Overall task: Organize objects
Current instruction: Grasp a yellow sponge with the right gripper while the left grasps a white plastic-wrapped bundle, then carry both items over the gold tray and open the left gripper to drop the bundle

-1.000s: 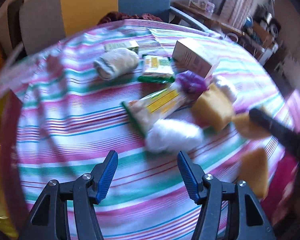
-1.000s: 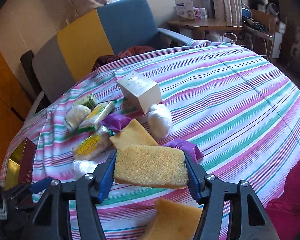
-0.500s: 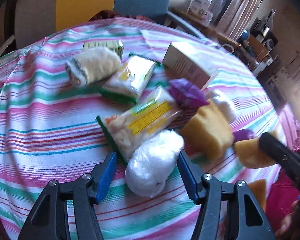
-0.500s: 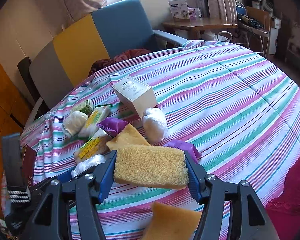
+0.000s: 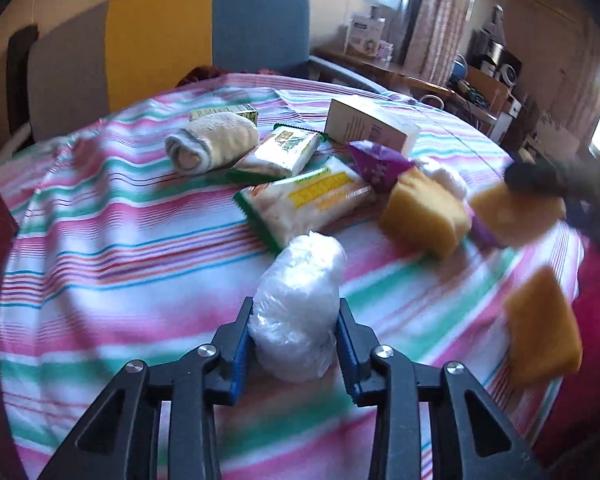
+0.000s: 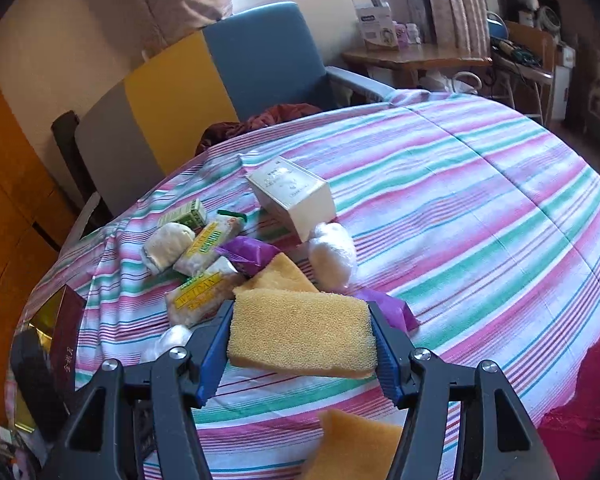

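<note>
A white plastic-wrapped bundle [image 5: 304, 276] lies on the striped tablecloth [image 5: 100, 248], its near end between the blue pads of my left gripper [image 5: 295, 320]. The jaws are closing and both pads touch its sides. My right gripper [image 6: 300, 312] is shut on a yellow sponge [image 6: 302, 336], held above the cloth. In the left wrist view that sponge [image 5: 512, 212] shows blurred at the right. Two more yellow sponges [image 5: 424, 212] [image 5: 544, 324] lie on the cloth.
Beyond the bundle lie two snack packets [image 5: 308, 200] [image 5: 284, 152], a rolled sock [image 5: 212, 142], a purple packet [image 5: 376, 164], a white box [image 5: 370, 128] and a small green box [image 5: 228, 112]. A dark red box [image 6: 66, 332] sits at the left edge. An armchair [image 6: 260, 60] stands behind.
My left gripper moved forward onto the white bundle, and its jaws closed from wide apart to touching both sides. The right gripper kept still with the sponge in it.
</note>
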Demonstrator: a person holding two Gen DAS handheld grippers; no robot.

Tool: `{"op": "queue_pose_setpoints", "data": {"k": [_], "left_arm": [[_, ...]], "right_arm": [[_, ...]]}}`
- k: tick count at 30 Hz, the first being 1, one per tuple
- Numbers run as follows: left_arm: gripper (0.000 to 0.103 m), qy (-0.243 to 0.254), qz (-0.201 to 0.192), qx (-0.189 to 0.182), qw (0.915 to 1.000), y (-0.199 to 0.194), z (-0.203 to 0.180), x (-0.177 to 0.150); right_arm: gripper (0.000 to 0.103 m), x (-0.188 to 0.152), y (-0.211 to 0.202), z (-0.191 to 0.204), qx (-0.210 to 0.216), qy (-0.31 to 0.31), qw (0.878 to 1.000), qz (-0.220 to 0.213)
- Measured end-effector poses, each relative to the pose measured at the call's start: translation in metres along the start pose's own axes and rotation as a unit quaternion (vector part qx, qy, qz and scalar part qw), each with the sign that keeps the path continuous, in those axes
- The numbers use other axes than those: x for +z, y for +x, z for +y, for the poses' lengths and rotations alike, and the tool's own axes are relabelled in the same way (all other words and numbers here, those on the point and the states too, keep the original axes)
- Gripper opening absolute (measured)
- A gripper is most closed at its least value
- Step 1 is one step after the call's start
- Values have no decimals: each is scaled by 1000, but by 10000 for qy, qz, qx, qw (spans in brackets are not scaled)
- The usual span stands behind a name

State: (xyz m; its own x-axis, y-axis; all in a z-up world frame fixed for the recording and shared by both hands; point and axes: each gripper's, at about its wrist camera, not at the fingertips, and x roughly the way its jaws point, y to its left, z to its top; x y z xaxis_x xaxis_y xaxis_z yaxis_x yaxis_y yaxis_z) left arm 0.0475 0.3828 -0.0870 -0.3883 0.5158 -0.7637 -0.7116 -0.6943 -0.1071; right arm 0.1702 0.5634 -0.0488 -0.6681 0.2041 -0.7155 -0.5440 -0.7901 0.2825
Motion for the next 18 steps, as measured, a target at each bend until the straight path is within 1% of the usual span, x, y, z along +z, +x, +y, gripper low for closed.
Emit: {"op": "queue_pose_setpoints", "data": {"k": [2,7,8,10,13,16,18], "left_arm": [[36,28,-55,-12,10000,-9,6,-10],[36,248,-57,91,9996,-25,12,-29],[35,249,-35,62,9997,-27,14,-30],[35,142,33,27,9999,-33,19,-32],[35,-25,34,12,10000,-45,27,-38],[35,-198,-98,-108,9997,-64,37,-44],[35,-187,-211,-90,9996,-76,42,-46]], "right_arm": [[63,-2,3,7,135,-124,9998,70],[63,-10,10,28,163,-657,9974,228],[63,-11,11,32,147,-755,9967,242],[63,-14,12,39,49,-998,9947,249],[63,-16,12,47,8,-1215,9923,227],[63,-18,14,50,-91,-1342,9906,242],[63,-18,15,50,-187,-1405,9896,251]]}}
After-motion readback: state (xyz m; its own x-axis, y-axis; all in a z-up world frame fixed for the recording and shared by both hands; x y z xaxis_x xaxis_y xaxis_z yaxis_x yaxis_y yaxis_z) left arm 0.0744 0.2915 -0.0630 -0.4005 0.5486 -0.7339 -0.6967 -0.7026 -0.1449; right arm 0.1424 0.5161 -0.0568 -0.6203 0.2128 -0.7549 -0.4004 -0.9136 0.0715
